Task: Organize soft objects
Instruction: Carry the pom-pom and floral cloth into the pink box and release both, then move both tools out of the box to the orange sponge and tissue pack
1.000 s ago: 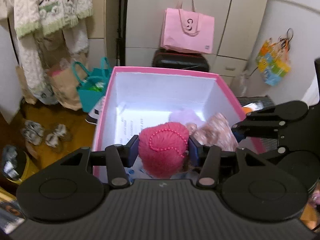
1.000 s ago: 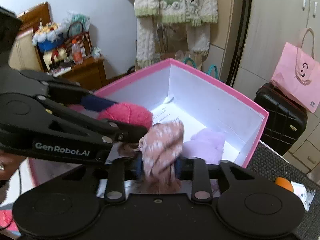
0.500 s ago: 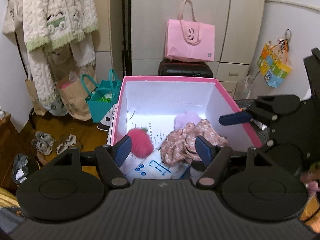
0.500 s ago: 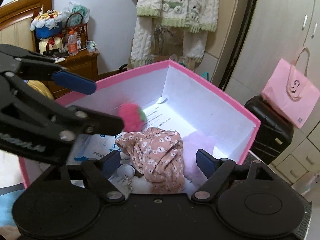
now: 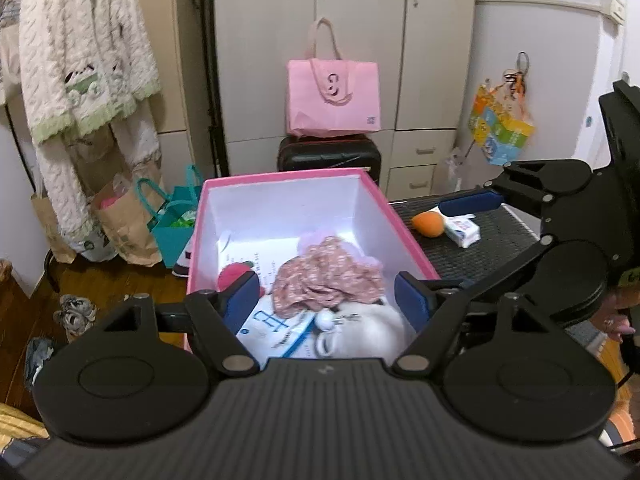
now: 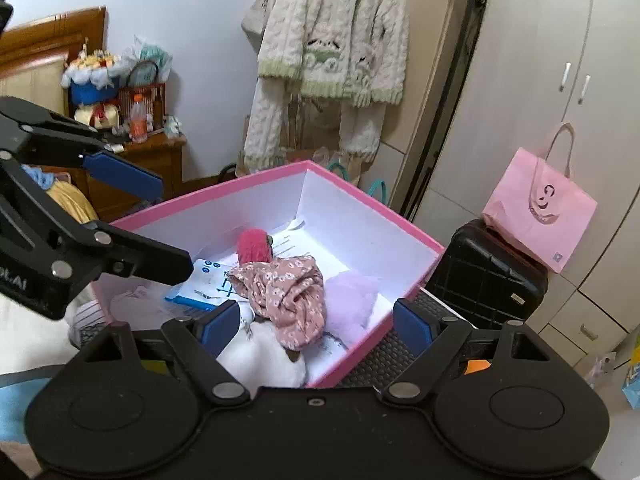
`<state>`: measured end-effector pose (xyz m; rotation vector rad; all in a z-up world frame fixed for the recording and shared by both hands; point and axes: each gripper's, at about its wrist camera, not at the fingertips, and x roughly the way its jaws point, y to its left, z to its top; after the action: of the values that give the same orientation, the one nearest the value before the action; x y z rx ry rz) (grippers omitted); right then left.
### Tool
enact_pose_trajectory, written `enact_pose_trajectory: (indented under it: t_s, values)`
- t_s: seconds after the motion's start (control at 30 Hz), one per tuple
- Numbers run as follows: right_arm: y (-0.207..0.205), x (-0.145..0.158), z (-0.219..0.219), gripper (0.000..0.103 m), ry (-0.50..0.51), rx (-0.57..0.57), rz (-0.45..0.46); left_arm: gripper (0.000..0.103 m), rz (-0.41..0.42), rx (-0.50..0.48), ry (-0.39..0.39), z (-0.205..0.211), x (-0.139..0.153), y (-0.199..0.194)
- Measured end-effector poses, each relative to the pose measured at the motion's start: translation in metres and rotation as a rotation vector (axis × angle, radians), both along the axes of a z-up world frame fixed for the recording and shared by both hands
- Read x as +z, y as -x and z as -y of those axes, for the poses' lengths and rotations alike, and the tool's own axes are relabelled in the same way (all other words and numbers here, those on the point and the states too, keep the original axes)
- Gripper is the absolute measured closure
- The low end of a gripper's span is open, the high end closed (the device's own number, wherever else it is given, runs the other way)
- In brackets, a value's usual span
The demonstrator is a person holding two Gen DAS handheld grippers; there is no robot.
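Beige wardrobe (image 5: 352,40) w/ drawers along back wall; black suitcase (image 5: 329,156) in front, pink tote (image 5: 333,98) on top. Knit cardigans (image 6: 332,52) hang near. Wood floor (image 5: 100,280). Wooden nightstand (image 6: 136,168) by white wall.

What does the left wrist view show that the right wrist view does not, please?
Only the left wrist view shows the round orange object and small white packet on the black mat, plus the colourful hanging bag. Only the right wrist view shows the wooden dresser with its clutter. Both show the pink-rimmed white box holding the fuzzy red ball and floral pink cloth, the pink tote bag, and both open grippers: left, right.
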<state>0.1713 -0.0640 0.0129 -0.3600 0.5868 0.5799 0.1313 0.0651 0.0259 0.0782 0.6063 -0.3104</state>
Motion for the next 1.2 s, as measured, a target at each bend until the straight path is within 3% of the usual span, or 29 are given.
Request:
enact_pose_trajectory:
  t_s: [0.3, 0.5, 0.67, 0.9, 1.1, 1.2]
  values:
    - [0.034, 0.006, 0.072, 0.014, -0.108, -0.071, 0.041, 0.026, 0.06, -0.072, 0.023, 0.043, 0.01, 0.026]
    - [0.042, -0.003, 0.113, 0.013, -0.116, -0.13, 0.062, 0.025, 0.082, -0.141, 0.033, 0.085, 0.007, 0.026]
    - [0.03, -0.012, 0.149, 0.013, -0.121, -0.179, 0.058, 0.025, 0.07, -0.155, 0.109, 0.116, 0.004, 0.016]
    - [0.002, -0.033, 0.185, 0.013, -0.141, -0.186, 0.046, 0.025, 0.11, -0.093, 0.104, 0.162, -0.008, 0.0]
    - [-0.018, -0.063, 0.203, 0.013, -0.145, -0.146, 0.069, 0.025, 0.108, -0.033, 0.083, 0.193, -0.027, -0.023]
    - [-0.032, -0.079, 0.208, 0.013, -0.142, -0.137, 0.045, 0.025, 0.076, 0.004, 0.11, 0.203, -0.042, -0.039]
